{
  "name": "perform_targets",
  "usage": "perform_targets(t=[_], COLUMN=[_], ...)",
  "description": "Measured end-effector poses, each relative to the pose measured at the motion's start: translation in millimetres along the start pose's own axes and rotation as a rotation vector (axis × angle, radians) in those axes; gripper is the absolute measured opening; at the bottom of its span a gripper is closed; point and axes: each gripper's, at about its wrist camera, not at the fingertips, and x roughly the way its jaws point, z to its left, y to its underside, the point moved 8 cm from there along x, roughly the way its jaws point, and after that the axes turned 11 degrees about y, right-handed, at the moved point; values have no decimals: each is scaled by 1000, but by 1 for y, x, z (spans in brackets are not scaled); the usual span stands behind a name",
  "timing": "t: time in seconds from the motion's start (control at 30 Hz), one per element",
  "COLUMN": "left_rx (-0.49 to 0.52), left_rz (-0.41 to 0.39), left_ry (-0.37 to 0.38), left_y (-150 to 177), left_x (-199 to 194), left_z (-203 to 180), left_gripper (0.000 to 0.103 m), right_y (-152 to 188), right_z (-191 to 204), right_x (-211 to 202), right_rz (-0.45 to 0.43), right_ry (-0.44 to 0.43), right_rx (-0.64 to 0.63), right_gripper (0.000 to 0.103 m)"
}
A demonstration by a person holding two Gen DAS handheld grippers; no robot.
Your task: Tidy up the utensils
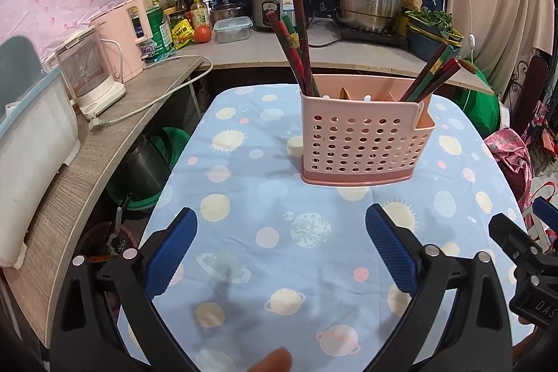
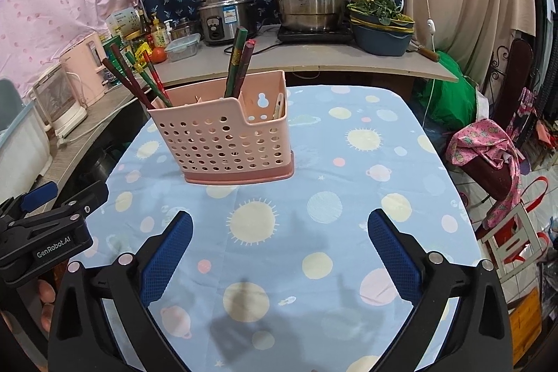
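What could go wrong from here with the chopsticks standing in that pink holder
The chopsticks lean outward at both ends of the pink holder, well above its rim, so a claw reaching in could knock them out or tip the light holder. The holder stands on a loose cloth; a nudge might slide it. Both claws, left and right, are open and empty.

chopsticks' (image 1: 302, 58) lower ends hidden inside caddy (image 1: 362, 142), pale utensils (image 2: 279, 107) barely peeking above rim, fingertip (image 1: 270, 359) blurred, cut by bottom edge
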Motion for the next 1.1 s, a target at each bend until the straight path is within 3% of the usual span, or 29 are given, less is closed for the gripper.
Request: perform_targets(t=[1.1], left_rx=[-3], left_rz=[15], left_ry=[-30], left_y=[3], left_x=[2], left_z=[4], left_gripper=[93], right_y=[4], right_z=[5], right_x=[8], right_rz=[28], right_ry=[2], right_rx=[-11], right_gripper=[97])
